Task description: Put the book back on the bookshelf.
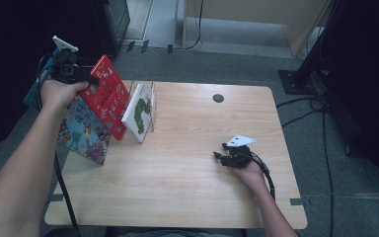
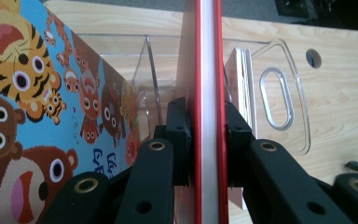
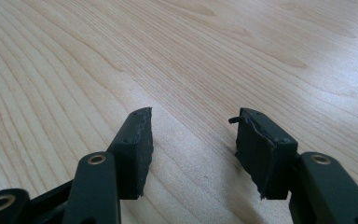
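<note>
While the red book [image 1: 109,95] is clamped edge-on between the jaws of the left gripper [image 1: 91,79], it is held tilted above the far left part of the wooden table [image 1: 202,148]. Seen along that gripper, the book's white page block and red covers are pressed between the two black pads [image 2: 179,135]. Just to the gripper's left, a blue book with cartoon animals [image 2: 37,107] is seen leaning, and ahead of the jaws a clear acrylic book stand [image 2: 279,93] is set on the tabletop. A white caterpillar book [image 1: 139,111] is propped in that stand, just right of the red book. Well apart from all of this, the right gripper [image 1: 222,155] is held low over bare wood near the table's right side, its jaws spread with nothing between them.
</note>
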`<state>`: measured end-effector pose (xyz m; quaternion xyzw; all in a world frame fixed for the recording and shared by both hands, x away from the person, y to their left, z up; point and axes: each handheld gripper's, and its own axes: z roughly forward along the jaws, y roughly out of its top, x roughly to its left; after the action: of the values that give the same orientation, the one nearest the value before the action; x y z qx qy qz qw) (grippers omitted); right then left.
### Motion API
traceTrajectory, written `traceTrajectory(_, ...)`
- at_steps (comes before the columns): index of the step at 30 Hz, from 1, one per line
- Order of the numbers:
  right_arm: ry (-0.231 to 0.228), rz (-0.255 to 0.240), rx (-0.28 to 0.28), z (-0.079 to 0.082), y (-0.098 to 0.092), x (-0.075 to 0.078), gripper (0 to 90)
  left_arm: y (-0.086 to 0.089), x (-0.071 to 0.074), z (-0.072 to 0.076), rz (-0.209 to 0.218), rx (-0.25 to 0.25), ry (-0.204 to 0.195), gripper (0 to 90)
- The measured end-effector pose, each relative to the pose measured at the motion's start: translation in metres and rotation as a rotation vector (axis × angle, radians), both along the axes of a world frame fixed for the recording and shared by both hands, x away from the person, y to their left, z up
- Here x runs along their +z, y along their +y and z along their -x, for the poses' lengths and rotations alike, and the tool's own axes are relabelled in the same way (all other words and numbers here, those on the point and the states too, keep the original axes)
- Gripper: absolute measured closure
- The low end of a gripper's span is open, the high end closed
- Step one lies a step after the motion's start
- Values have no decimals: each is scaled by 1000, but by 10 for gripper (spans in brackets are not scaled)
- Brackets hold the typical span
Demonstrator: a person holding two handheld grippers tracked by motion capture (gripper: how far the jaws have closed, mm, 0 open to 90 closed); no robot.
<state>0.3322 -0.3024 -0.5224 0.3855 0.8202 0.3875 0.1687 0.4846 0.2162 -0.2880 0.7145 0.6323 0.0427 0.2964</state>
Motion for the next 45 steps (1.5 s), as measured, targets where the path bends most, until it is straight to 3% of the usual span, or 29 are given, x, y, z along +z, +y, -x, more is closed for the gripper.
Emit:
traceTrajectory(5,4,-3,-1,0,0,0,458,2,1,1,26,8,0,739)
traceTrajectory(8,3,-2,1,-1,-1,0,457,1,3,1,6,2,0,689)
traceTrajectory(12,4,-2,0,-1,0,0,457,2,4,2,13,-8,4,636)
traceTrajectory(18,3,-1,3,0,-1,0,454,5,6,2,10,-10,27,479)
traceTrajectory(24,2,-2,1,0,-1,0,454,11,9,4,17,-7,36,457)
traceTrajectory(30,0,-3,5,0,-2,0,453,20,16,9,45,15,0,434)
traceTrajectory(33,2,-4,3,1,-2,0,452,18,20,12,2,3,-3,427)
traceTrajectory(35,6,-4,1,1,-2,0,450,17,21,14,-3,-1,-2,418)
traceTrajectory(38,4,-4,4,2,-3,0,446,20,24,17,12,9,-20,409)
traceTrajectory(45,5,-4,7,2,-3,0,440,21,28,25,42,-25,-30,413)
